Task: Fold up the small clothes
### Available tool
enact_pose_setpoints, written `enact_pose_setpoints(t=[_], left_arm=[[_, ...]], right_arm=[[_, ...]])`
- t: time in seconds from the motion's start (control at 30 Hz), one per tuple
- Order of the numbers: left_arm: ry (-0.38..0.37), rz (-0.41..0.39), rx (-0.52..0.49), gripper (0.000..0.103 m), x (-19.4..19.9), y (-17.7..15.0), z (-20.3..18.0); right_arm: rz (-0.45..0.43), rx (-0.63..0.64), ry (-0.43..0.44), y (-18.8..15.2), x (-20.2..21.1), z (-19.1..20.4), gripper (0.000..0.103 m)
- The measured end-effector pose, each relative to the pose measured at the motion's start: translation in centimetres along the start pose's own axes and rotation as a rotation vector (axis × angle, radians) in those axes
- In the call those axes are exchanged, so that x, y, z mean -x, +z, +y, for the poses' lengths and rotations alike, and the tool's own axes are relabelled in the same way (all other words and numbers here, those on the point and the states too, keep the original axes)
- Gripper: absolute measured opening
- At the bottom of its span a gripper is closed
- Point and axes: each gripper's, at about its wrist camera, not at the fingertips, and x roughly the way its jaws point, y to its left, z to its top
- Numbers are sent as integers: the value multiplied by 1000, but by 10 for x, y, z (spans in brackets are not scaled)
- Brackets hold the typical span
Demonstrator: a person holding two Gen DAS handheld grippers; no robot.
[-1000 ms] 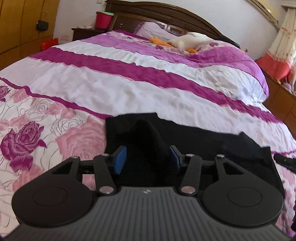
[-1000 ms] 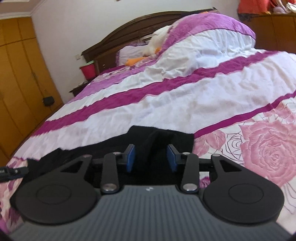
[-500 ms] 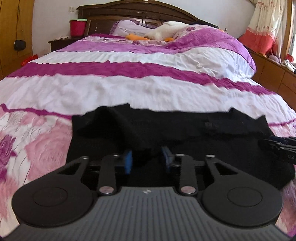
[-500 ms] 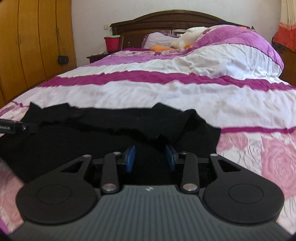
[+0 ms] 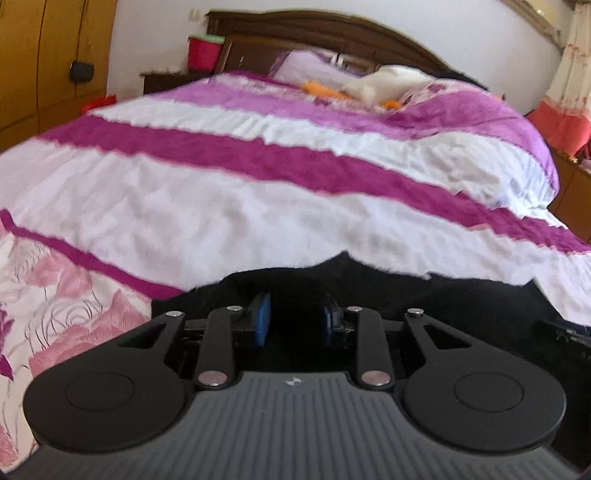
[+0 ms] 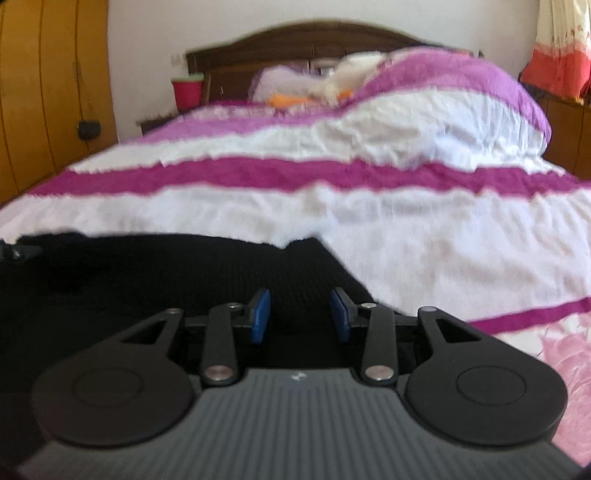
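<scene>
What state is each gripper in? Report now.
Left gripper: closed on the black knit garment.
Right gripper: closed on the same garment.

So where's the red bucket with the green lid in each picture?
Left wrist view: the red bucket is at the top, left of middle, beside the dark headboard.
Right wrist view: the red bucket is upper left, again by the headboard's left end.
Shared landmark: the white plush toy on the bed.
</scene>
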Motion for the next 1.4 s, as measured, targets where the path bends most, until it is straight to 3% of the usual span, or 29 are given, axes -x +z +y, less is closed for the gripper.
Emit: enact_pose_setpoints(t=[0.2,0.3,0.43,0.73,0.87,0.93,1.13,1.3,1.4], left_arm=[[-11,49,68,40,-6,1,15],[-27,2,50,54,15,4,13],[-29,-52,-24,59,42,2,8],[-9,-15,-59,60,50,-14,9],[49,34,-71,60,40,-28,13],[81,39,-88,60,40,-34,15],[30,16,-136,60,92,-46,18],[-18,51,-58,61,122,-60,36],[-4,55,-26,62,128,-69,43]], right_arm=[[19,1,-5,1,1,2,39],[-14,-4,11,2,16,1,39],[-65,-36,34,-2,43,-3,39],[-92,-57,67,-22,89,-8,39],[-14,-17,1,-36,77,-11,39],[-3,-54,16,-43,72,-18,39],[-85,-158,37,-46,112,-33,39],[-100,-240,49,-62,140,-45,40],[-70,-263,39,-73,142,-48,40]])
